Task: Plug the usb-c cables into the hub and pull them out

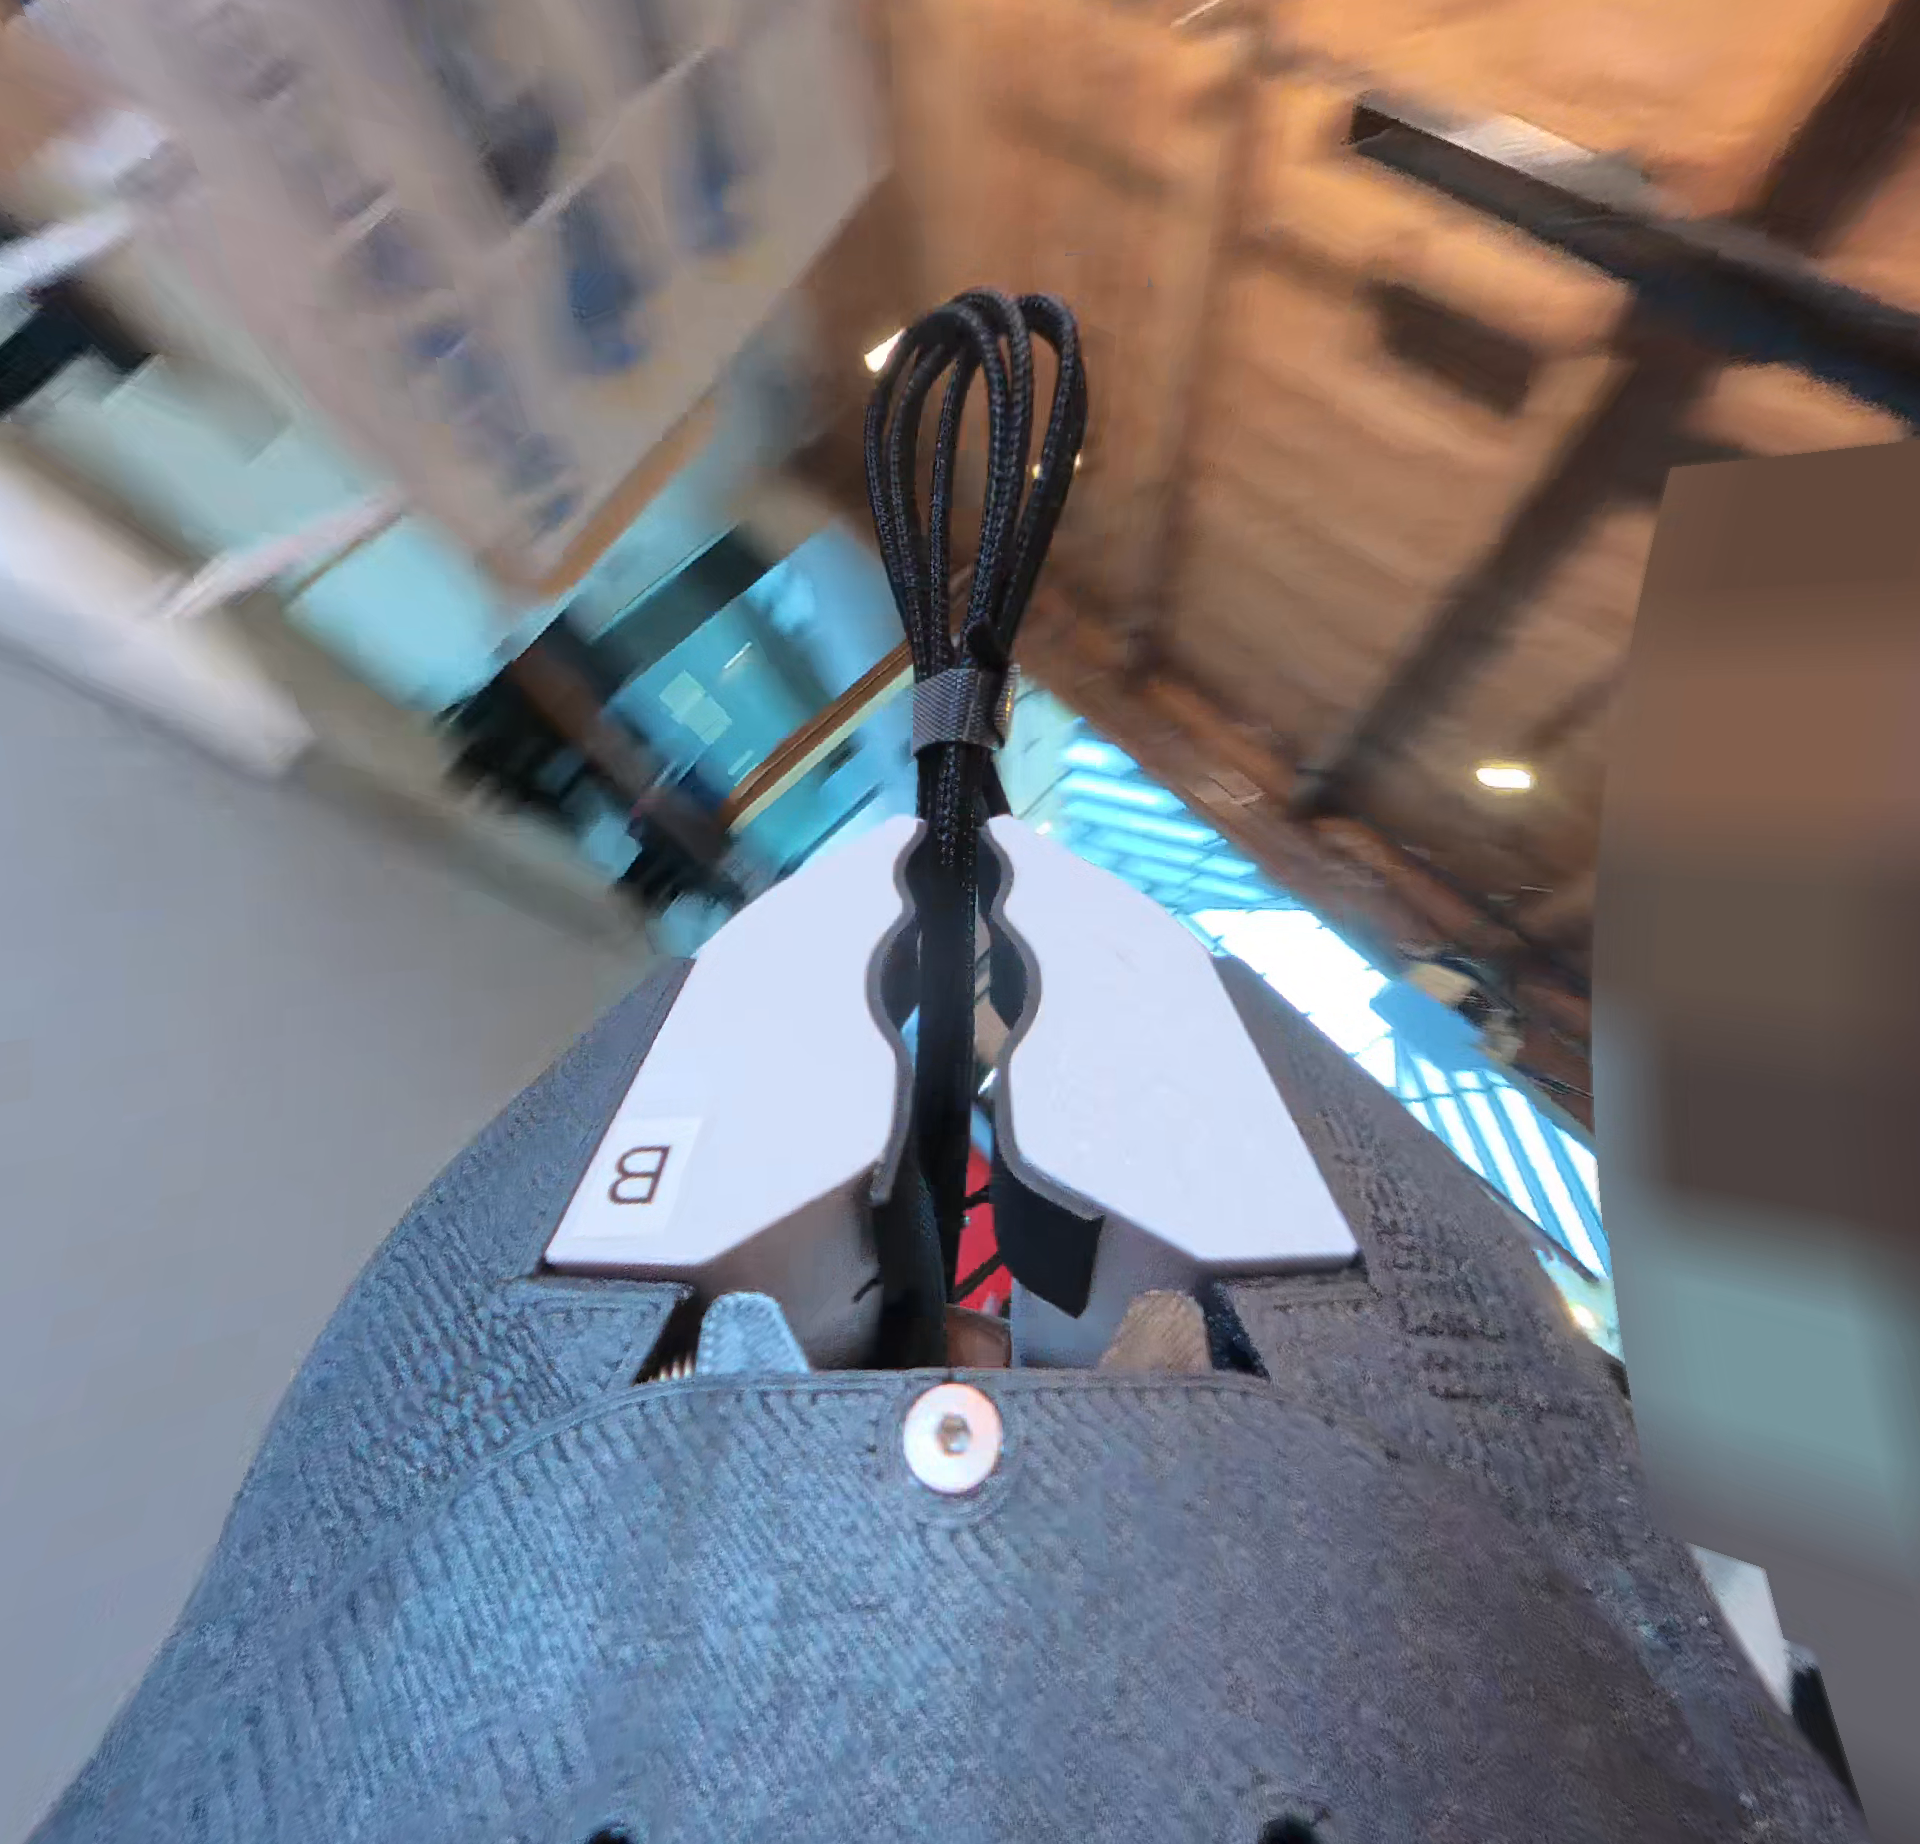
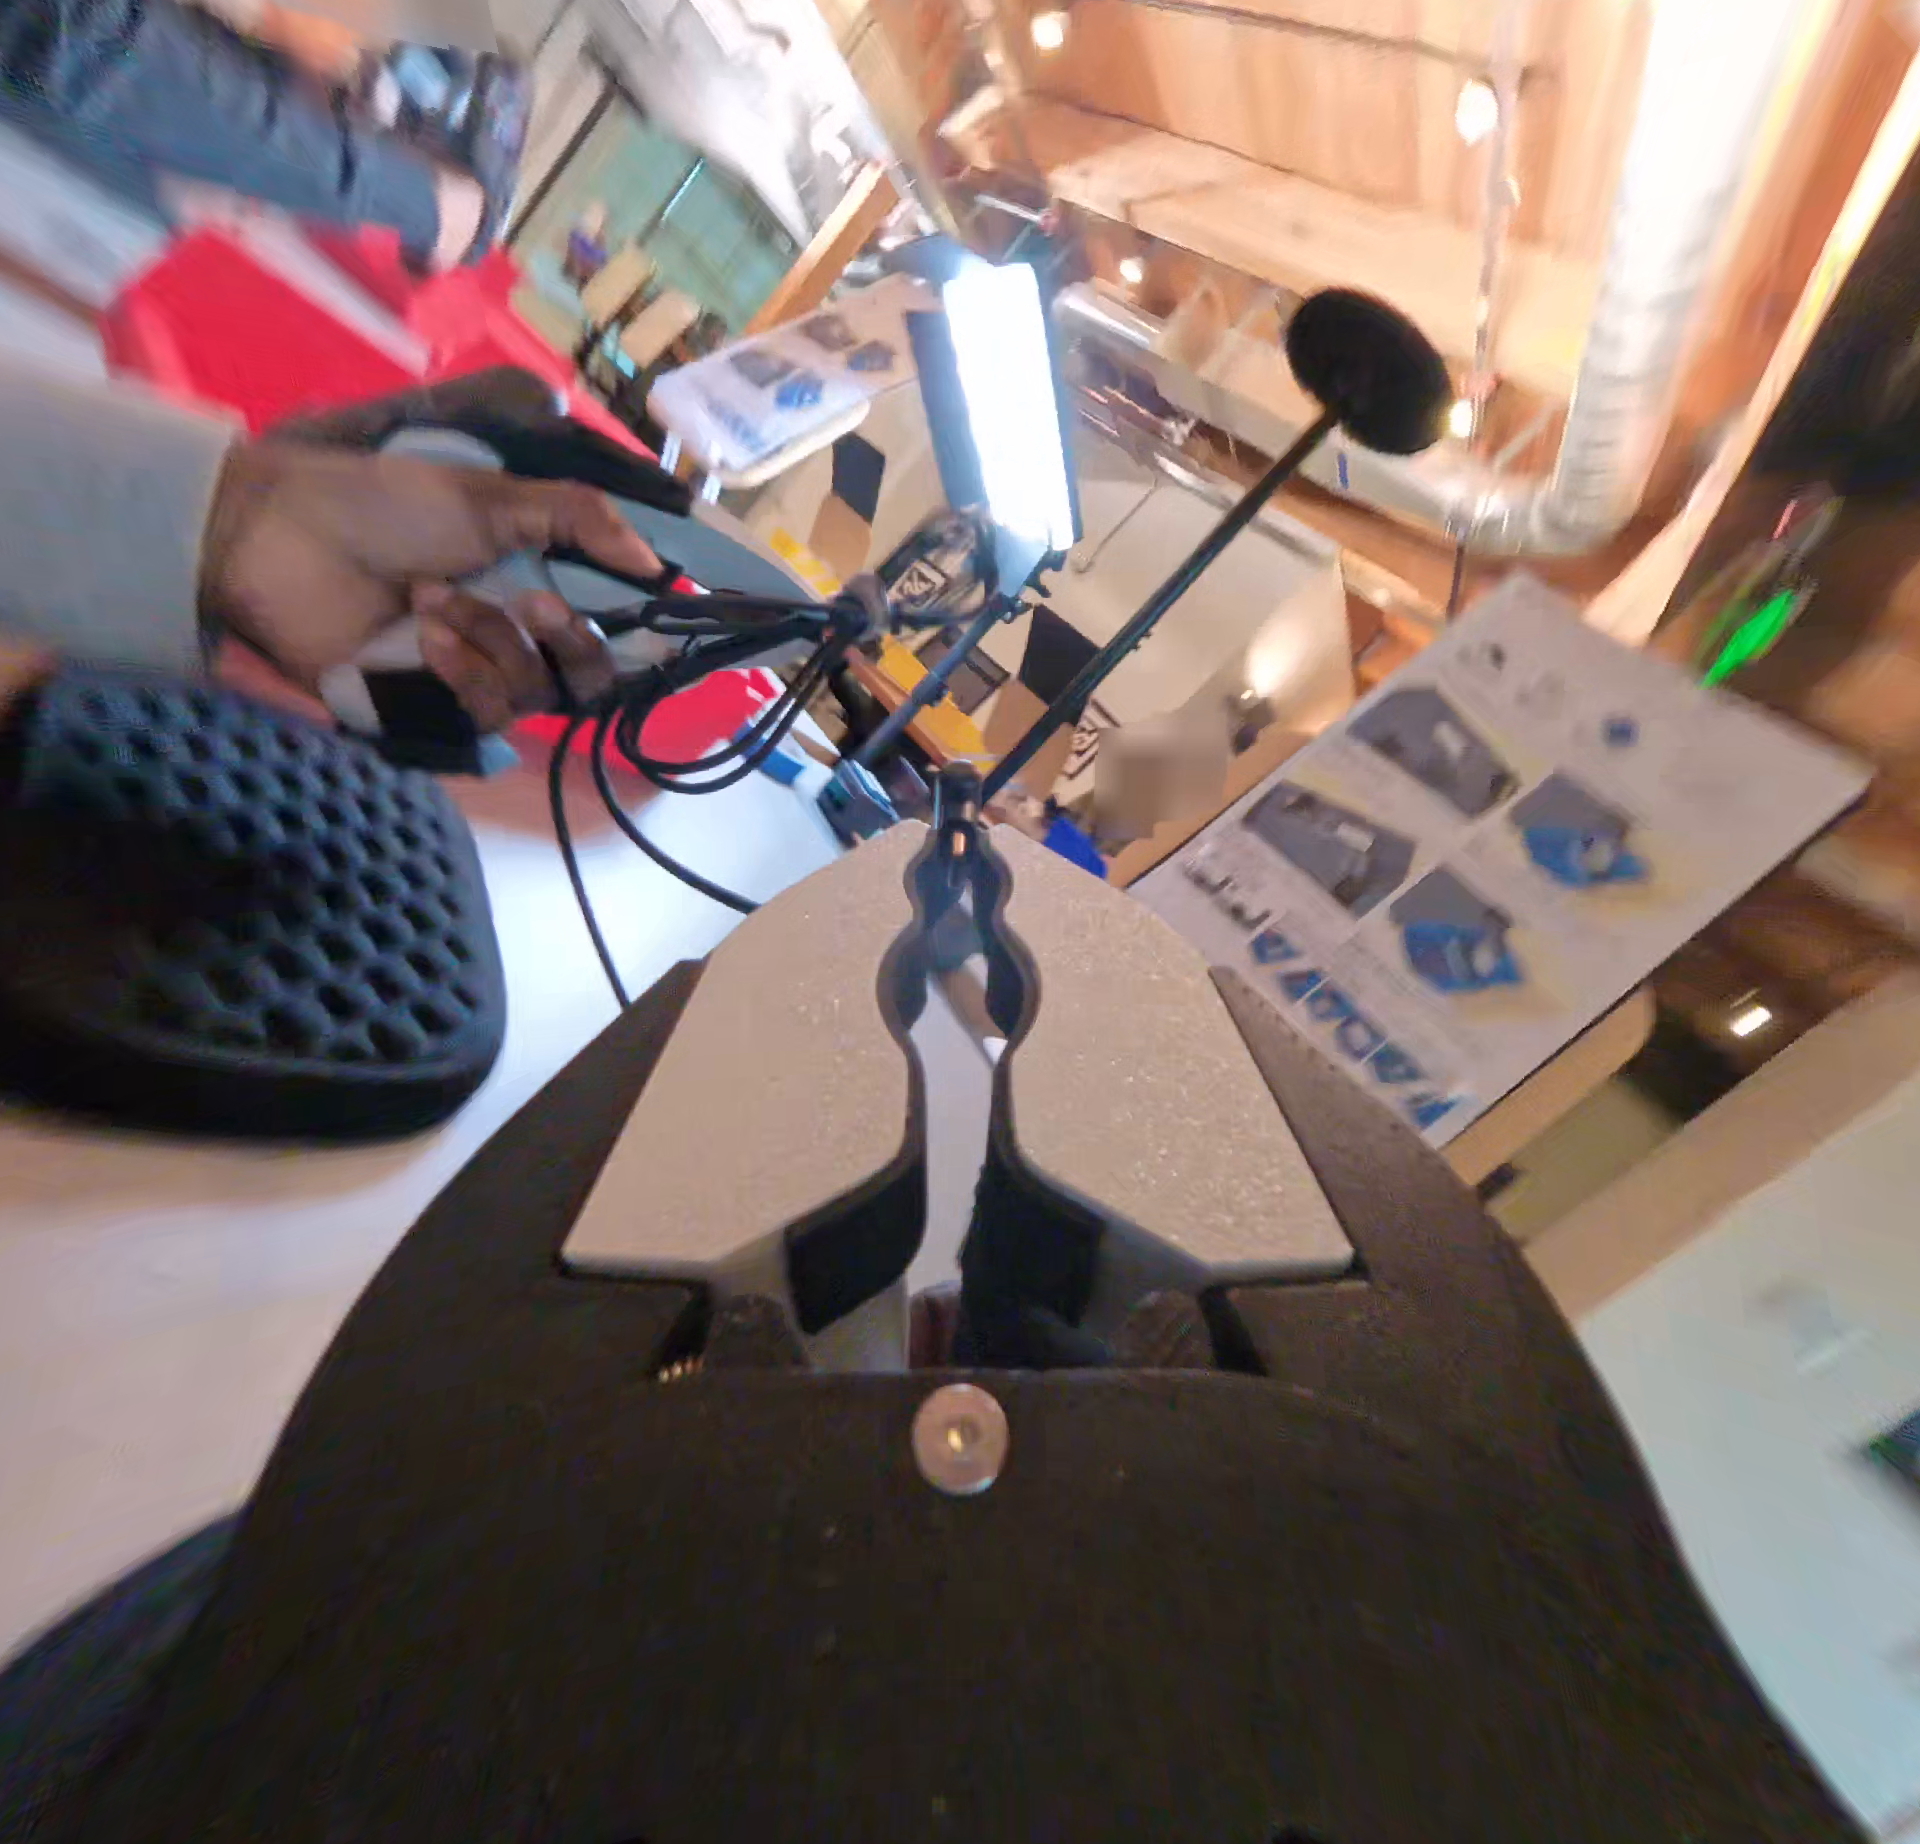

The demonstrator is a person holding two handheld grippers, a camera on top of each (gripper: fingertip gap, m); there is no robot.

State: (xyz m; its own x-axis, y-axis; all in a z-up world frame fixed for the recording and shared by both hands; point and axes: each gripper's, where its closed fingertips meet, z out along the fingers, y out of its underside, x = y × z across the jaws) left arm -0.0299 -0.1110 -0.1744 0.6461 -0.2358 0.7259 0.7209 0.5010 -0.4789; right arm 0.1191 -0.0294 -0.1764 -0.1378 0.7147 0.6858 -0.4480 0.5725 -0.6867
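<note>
In the left wrist view my left gripper (image 1: pixel 951 838) is shut on a bundled black braided usb-c cable (image 1: pixel 971 506). Its loops stick out past the fingertips, bound by a black strap (image 1: pixel 956 708). In the right wrist view my right gripper (image 2: pixel 954 849) is shut on a black end of the cable (image 2: pixel 954 807) at its tips. The left gripper (image 2: pixel 821 605) shows farther off at the left, held by a hand (image 2: pixel 343 558), with cable loops (image 2: pixel 717 745) hanging below it. I cannot make out the hub in either view.
A black mesh pad (image 2: pixel 229 890) lies on the white table (image 2: pixel 208 1275) at the left. A red bin (image 2: pixel 260 319), a lit light panel (image 2: pixel 1008 402), a foam-tipped microphone on a rod (image 2: pixel 1366 371) and a printed sheet (image 2: pixel 1475 859) stand beyond.
</note>
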